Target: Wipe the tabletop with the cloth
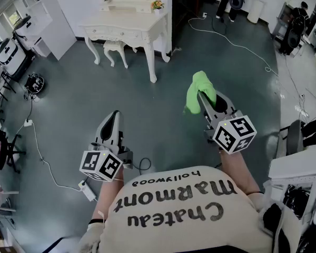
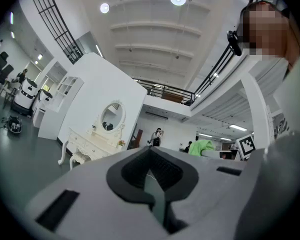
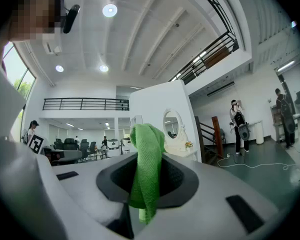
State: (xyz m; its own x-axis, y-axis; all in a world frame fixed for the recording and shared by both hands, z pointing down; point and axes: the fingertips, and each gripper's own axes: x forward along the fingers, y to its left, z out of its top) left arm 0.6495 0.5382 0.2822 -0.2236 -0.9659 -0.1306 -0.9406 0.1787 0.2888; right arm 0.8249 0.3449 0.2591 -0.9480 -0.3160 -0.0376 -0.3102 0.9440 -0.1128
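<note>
right claw [image 1: 205,102] clamped on the cloth [image 1: 199,86], left claw [image 1: 113,118] closed on nothing. carry step imo; next, reach the table [image 1: 124,28] and press cloth flat.

Green cloth [image 3: 146,149] of matt, nubbly microfibre weave, left tool [image 2: 152,179] and right tool [image 3: 146,186] in smooth matt grey plastic with dark ribbed jaw linings, dressing table [image 1: 127,28] of cream-painted, softly glossy wood, floor [image 1: 68,104] smooth grey with faint sheen
</note>
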